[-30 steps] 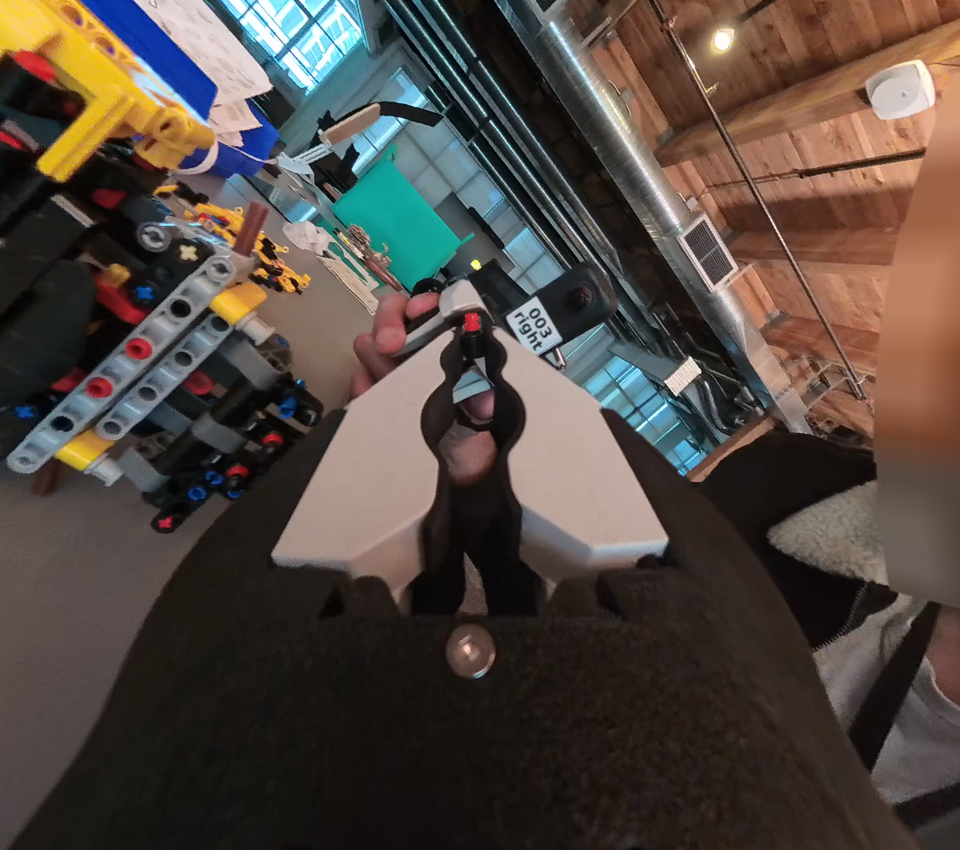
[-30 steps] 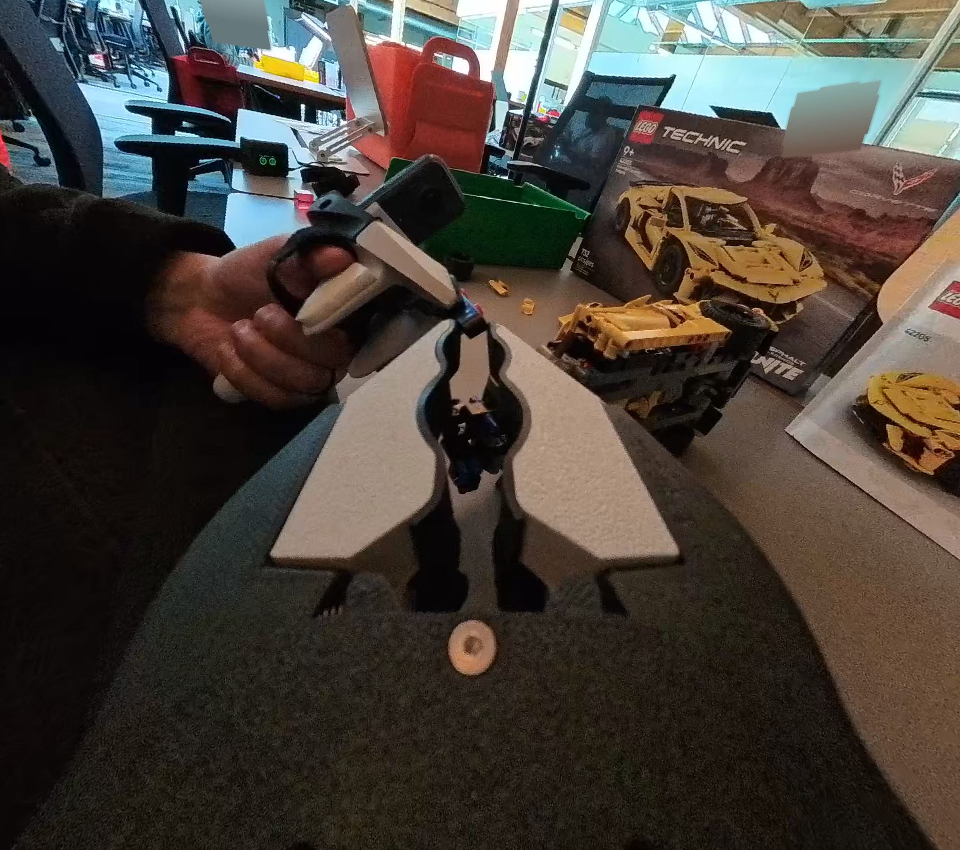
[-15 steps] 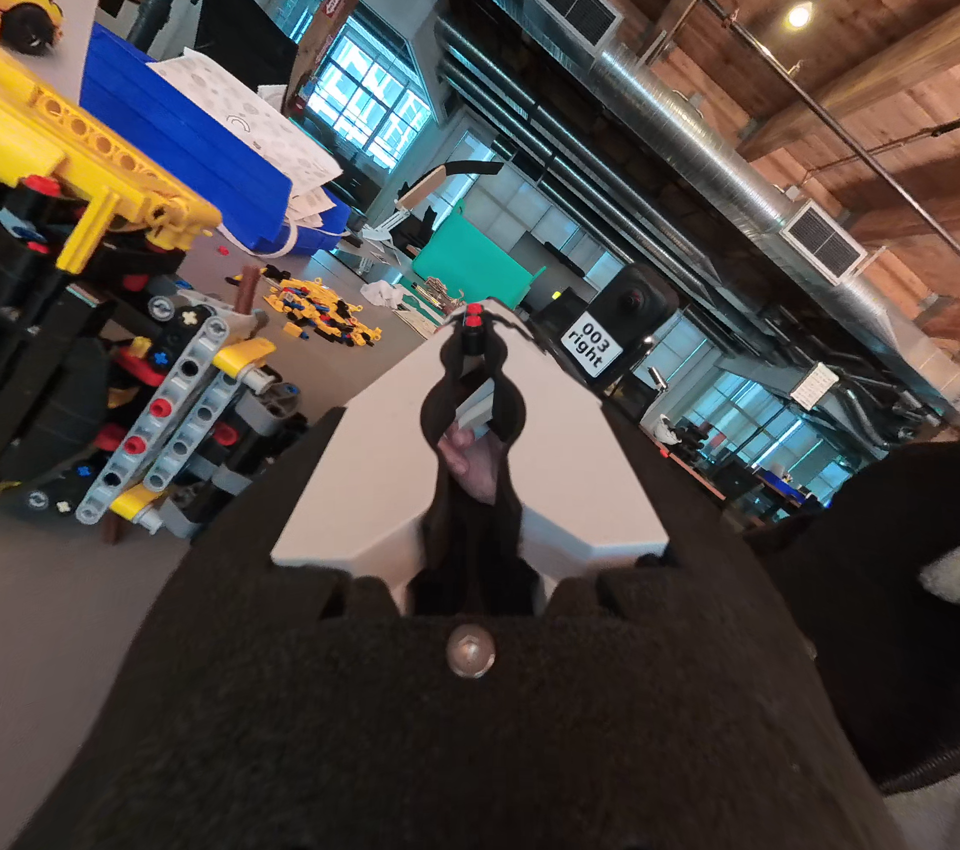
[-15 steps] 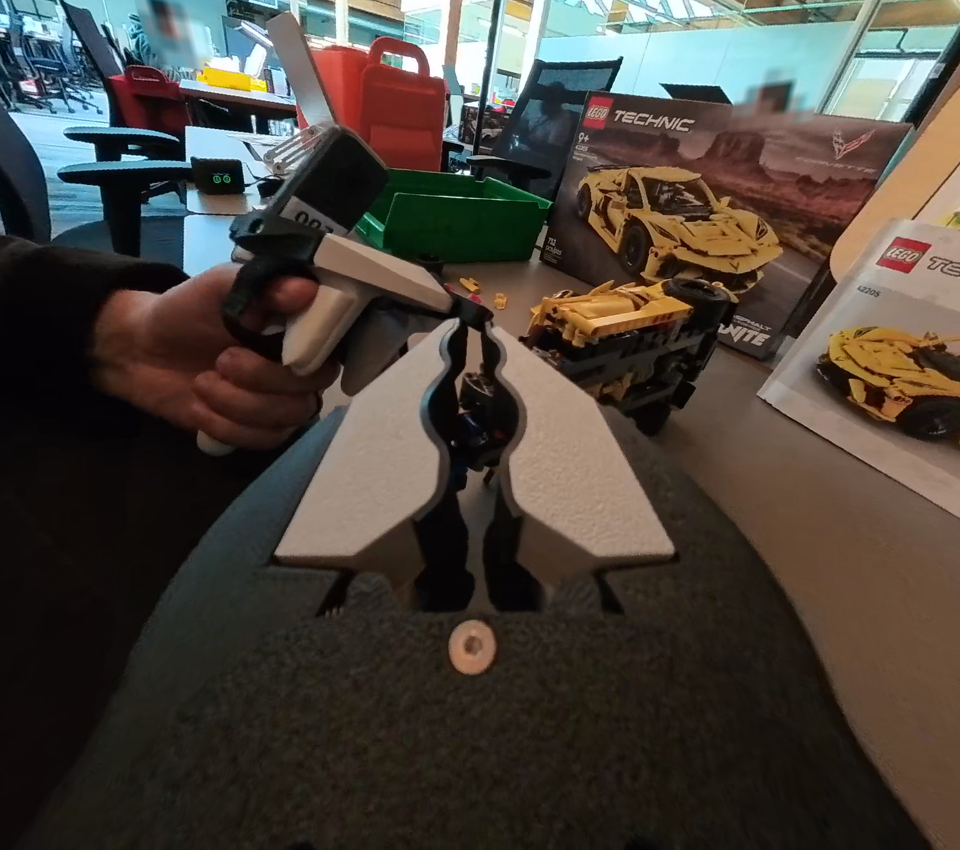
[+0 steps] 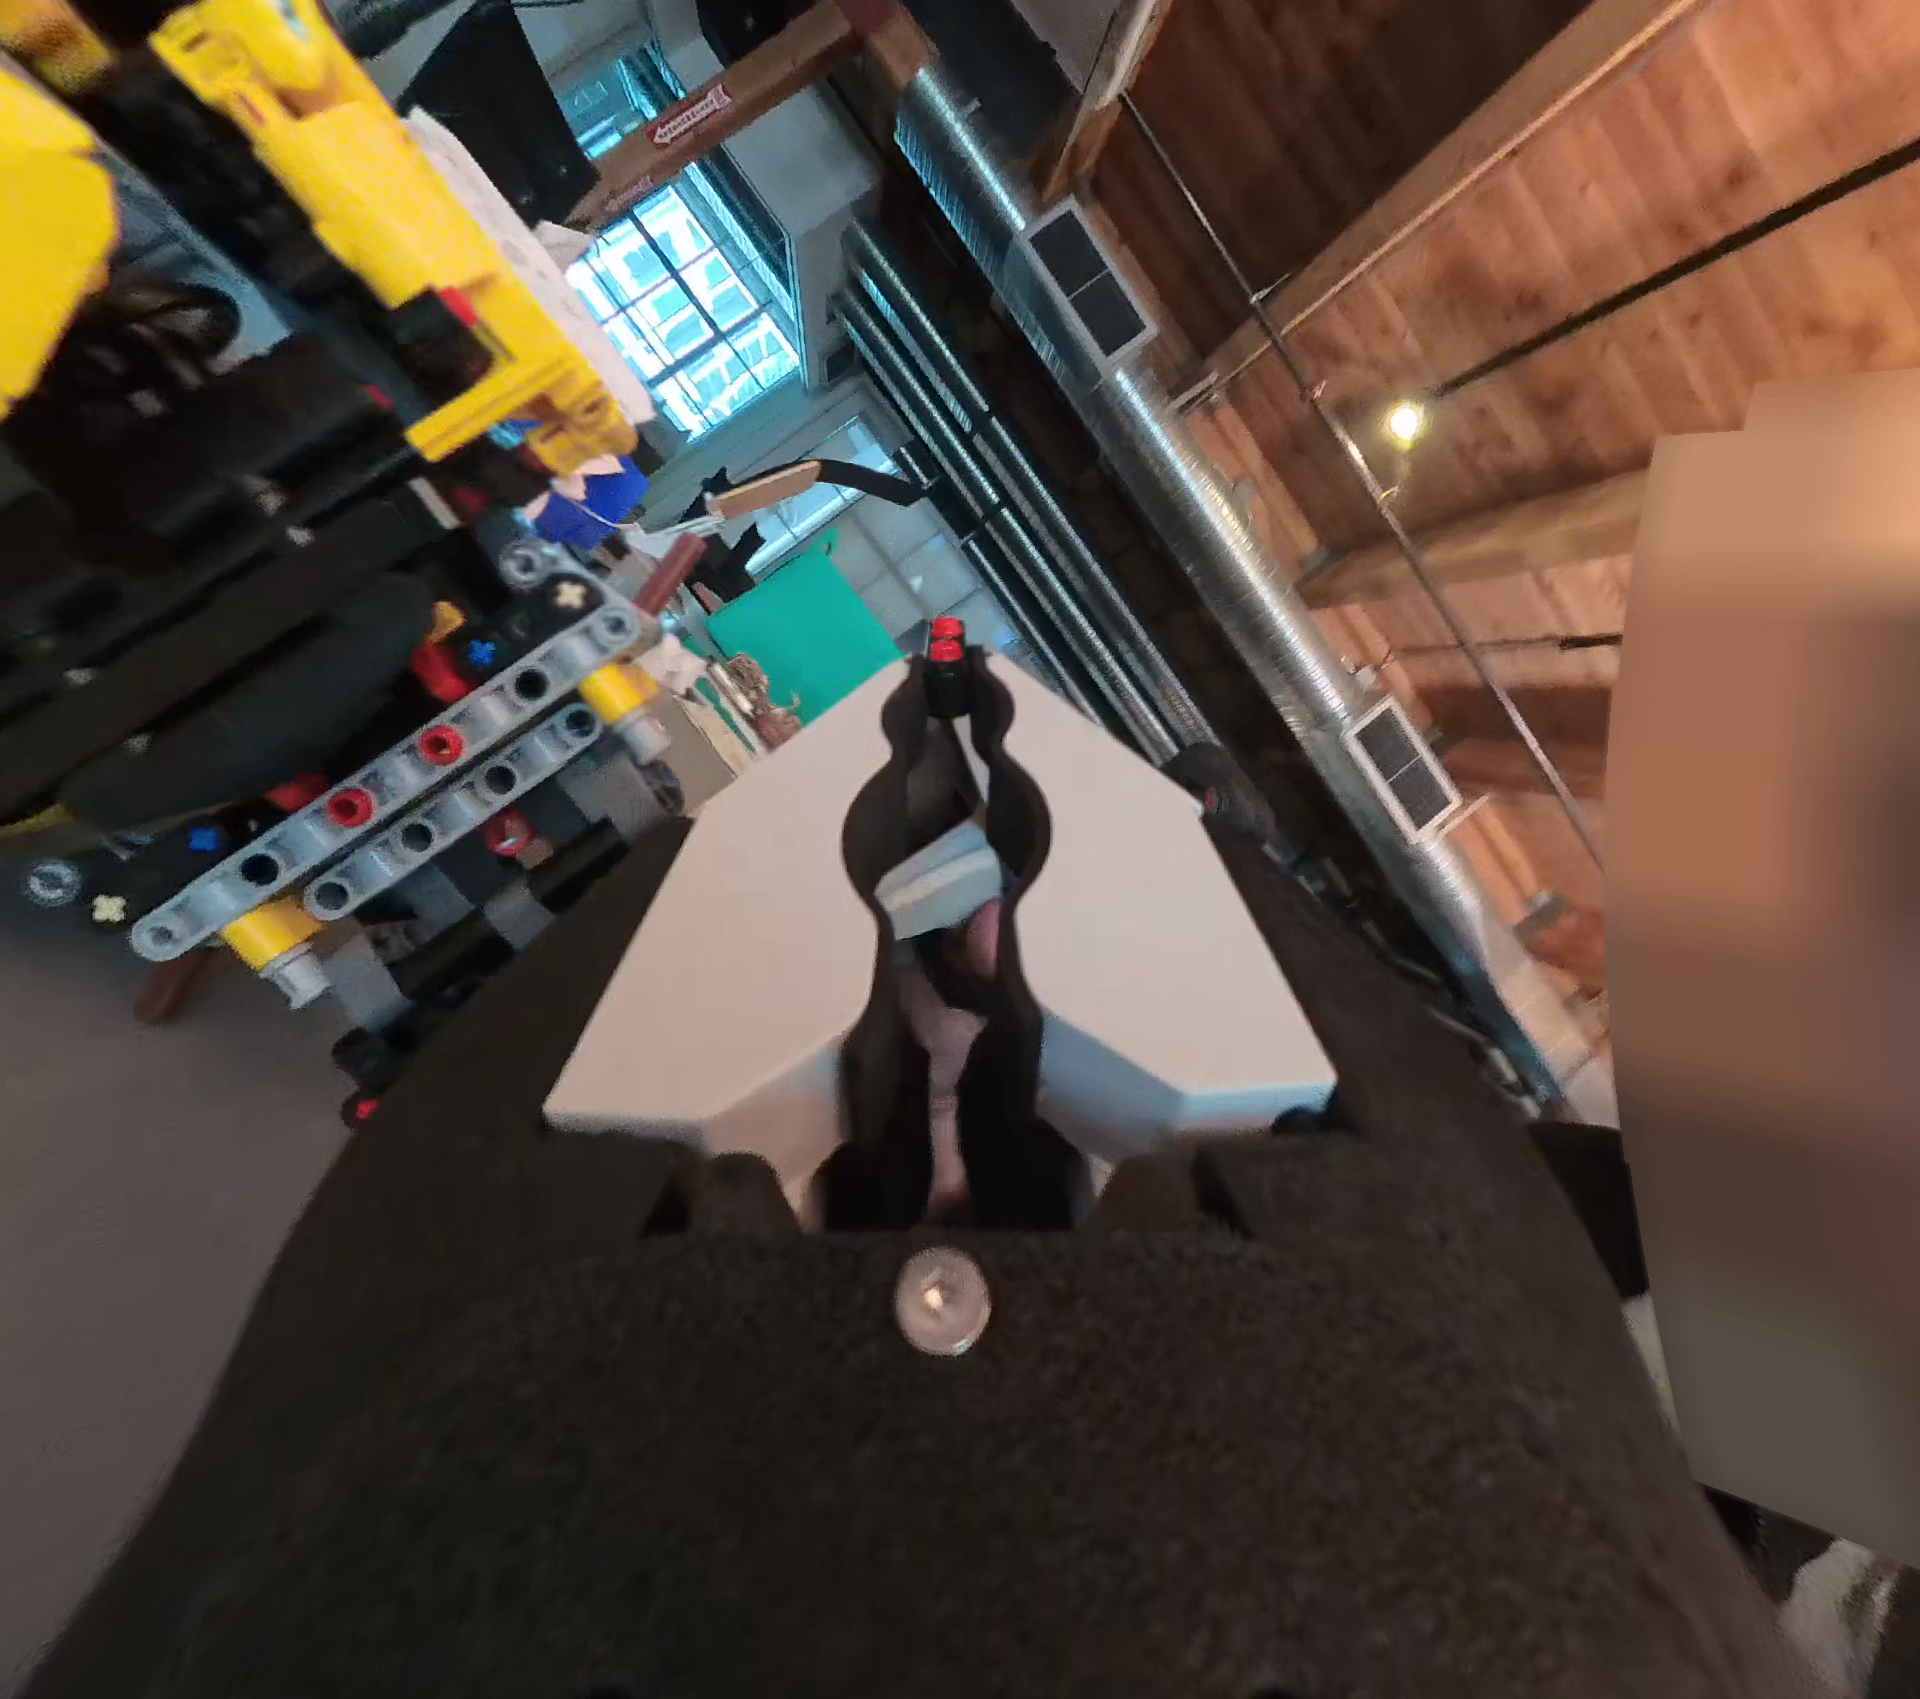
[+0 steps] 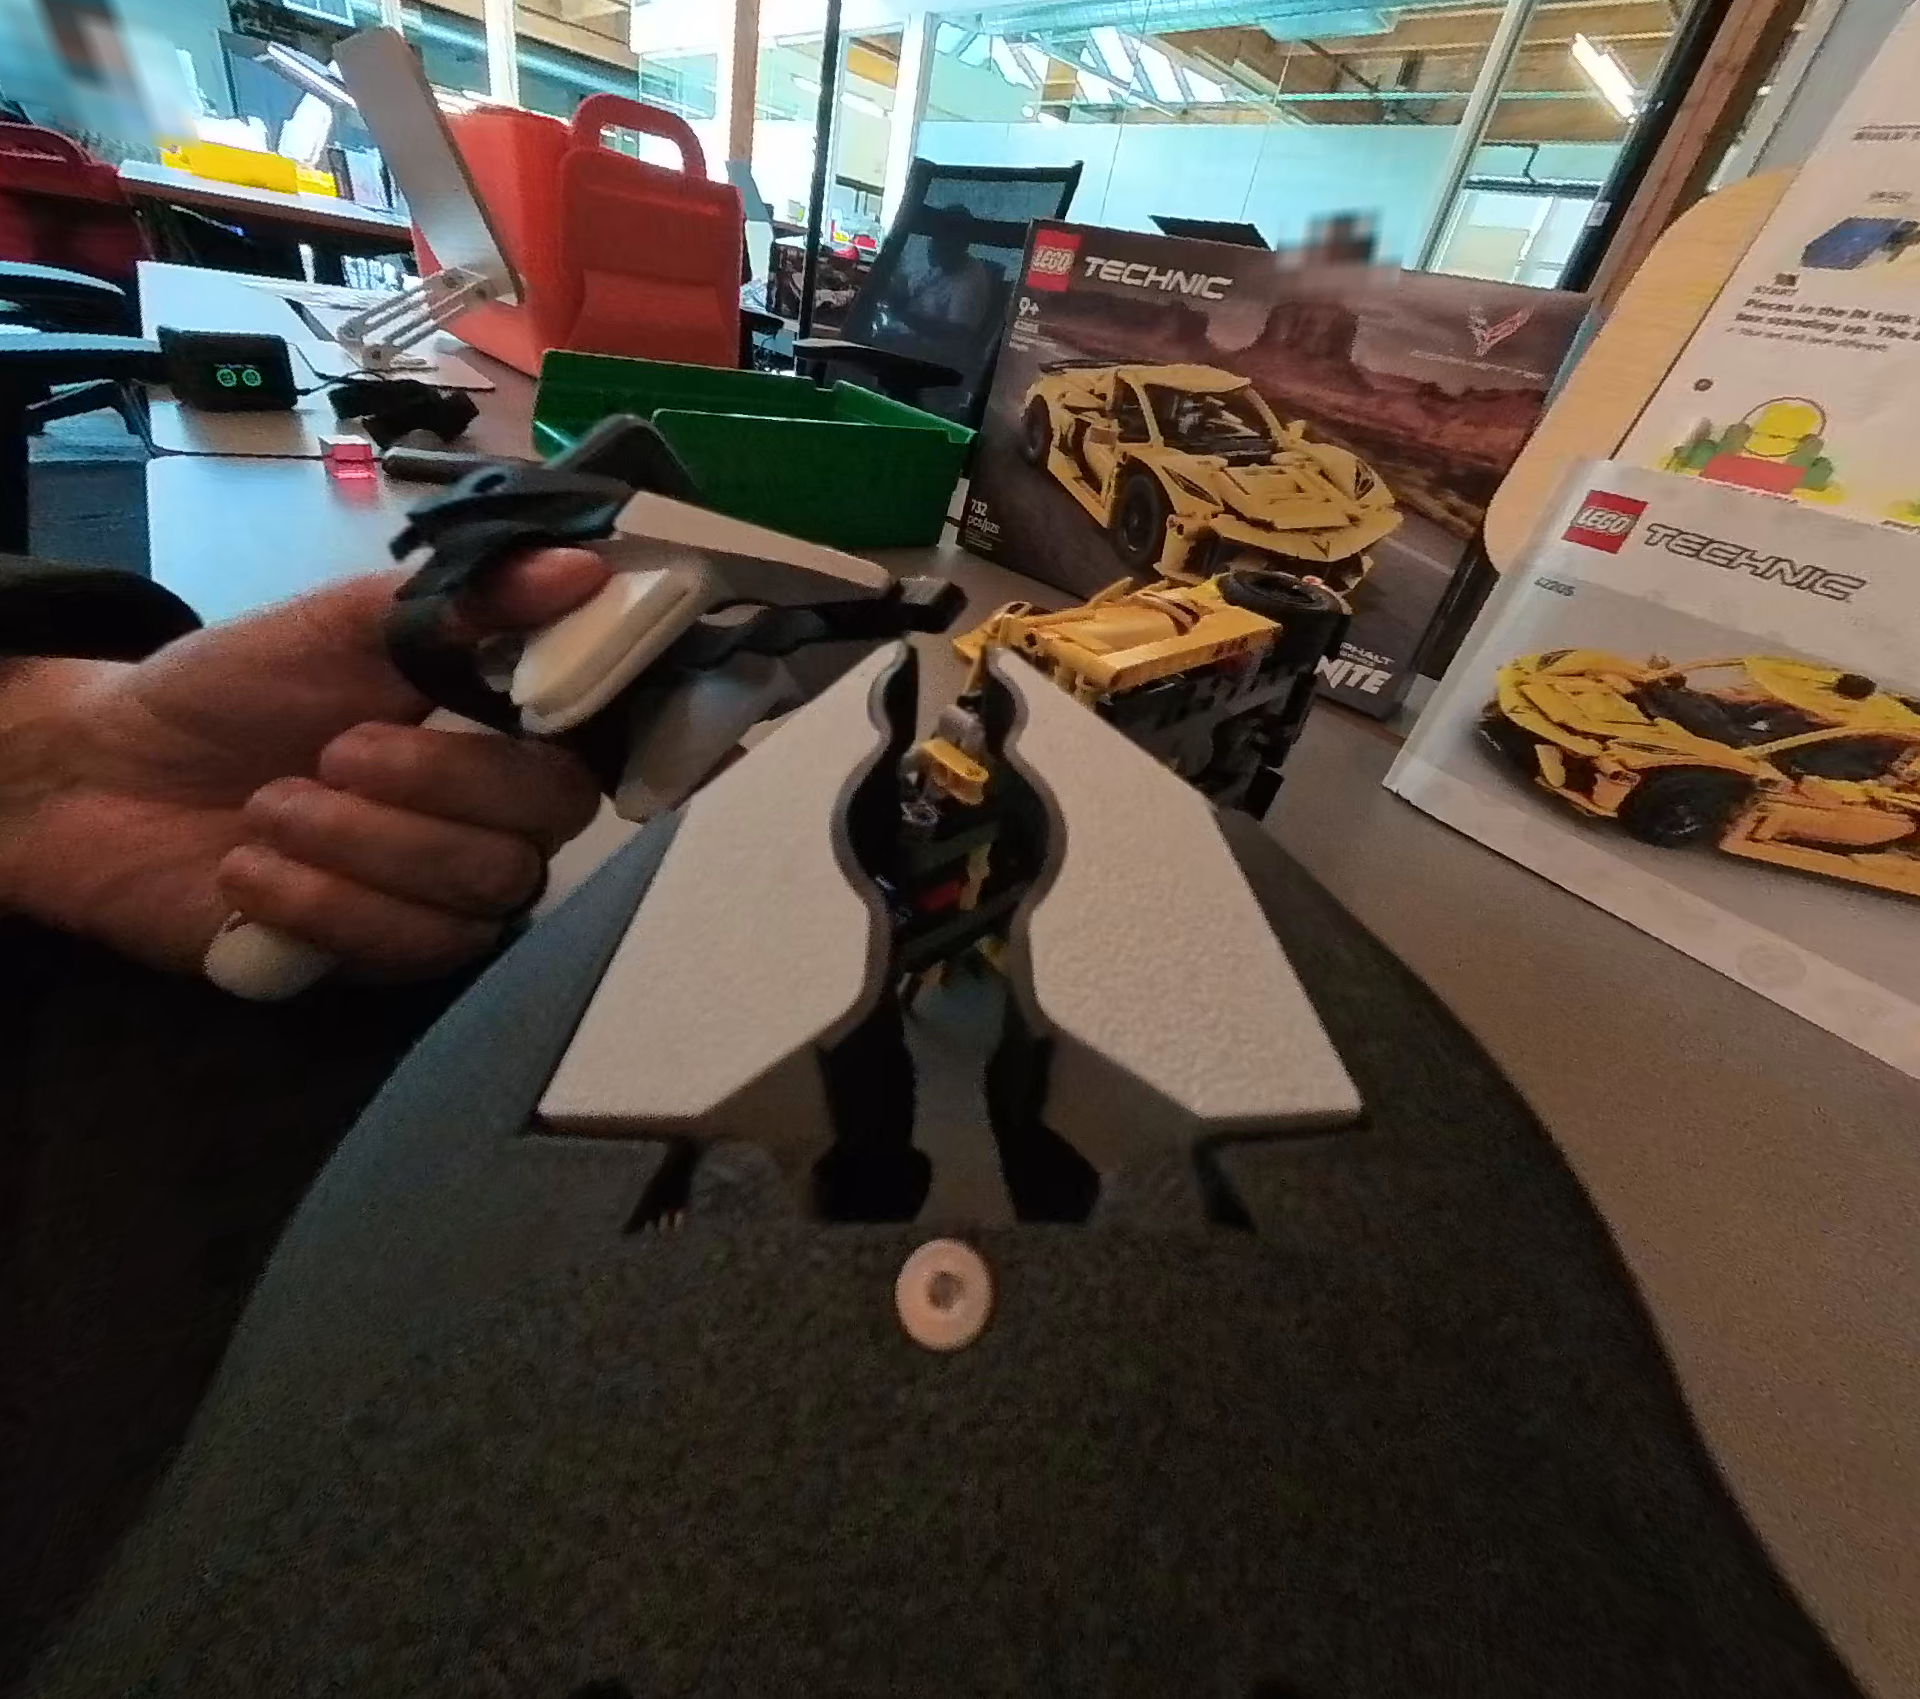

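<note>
My left gripper (image 5: pixel 943 685) is shut on a small black pin with a red end (image 5: pixel 943 650), held in the air beside a yellow and black brick car (image 5: pixel 312 569) with grey beams, close on its left. In the right wrist view a hand holds that left gripper (image 6: pixel 928 603) with its tip just above my right gripper (image 6: pixel 952 662). The right jaws stand nearly together with only a narrow slit, and I see nothing held between the tips. Through the hollow between the fingers show yellow, black and red bricks, seemingly the near end of the car (image 6: pixel 1153 662) on the table.
A grey table (image 6: pixel 1558 1182) carries a green bin (image 6: pixel 790 465), a set box picturing a yellow car (image 6: pixel 1247 423) and an instruction booklet (image 6: pixel 1683 714) at the right. A red case (image 6: pixel 623 247) and a small black device (image 6: pixel 231 382) stand farther back left.
The left gripper has moved nearer the brick car, which now fills its view's left side. In the right view the left gripper has tilted flatter and its tip now lies over the right fingertips.
</note>
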Available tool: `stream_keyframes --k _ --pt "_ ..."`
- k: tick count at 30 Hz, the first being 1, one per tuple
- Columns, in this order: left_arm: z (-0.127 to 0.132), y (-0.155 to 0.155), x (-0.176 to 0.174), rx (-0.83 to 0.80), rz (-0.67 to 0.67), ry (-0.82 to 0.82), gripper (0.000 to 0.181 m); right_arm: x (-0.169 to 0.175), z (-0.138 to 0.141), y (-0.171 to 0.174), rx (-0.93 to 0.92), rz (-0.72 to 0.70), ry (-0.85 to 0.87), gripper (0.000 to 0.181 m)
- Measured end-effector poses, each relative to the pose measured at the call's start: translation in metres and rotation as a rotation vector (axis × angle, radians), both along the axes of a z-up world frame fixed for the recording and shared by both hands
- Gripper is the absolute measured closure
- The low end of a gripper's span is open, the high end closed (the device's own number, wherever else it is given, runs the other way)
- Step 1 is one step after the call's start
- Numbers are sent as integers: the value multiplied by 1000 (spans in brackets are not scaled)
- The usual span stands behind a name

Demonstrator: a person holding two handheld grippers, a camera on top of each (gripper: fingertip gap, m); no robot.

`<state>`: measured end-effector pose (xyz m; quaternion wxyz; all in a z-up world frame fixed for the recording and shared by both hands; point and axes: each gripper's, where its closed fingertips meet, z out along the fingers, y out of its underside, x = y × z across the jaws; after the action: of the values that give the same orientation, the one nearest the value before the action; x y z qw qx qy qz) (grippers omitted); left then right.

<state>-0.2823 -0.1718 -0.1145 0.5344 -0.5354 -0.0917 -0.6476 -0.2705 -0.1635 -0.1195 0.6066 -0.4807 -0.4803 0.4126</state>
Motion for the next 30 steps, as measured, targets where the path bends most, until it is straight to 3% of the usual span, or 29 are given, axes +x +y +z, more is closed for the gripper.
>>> stream_keyframes --k 7,16,19,21,30 --pt "-2 0 8 -8 -30 28 174 -5 0 1 -24 -28 5 171" --pt "-1 -2 10 -27 -105 19 174 -5 3 -2 74 -26 30 170" --pt "-7 -6 8 -75 -182 37 175 -8 0 -1 239 -53 -7 152" --pt "-8 -7 7 -72 -181 50 175 -10 -3 -8 266 -27 -26 166" --pt "-5 -12 8 -29 -170 63 175 -6 1 -13 185 17 -9 171"
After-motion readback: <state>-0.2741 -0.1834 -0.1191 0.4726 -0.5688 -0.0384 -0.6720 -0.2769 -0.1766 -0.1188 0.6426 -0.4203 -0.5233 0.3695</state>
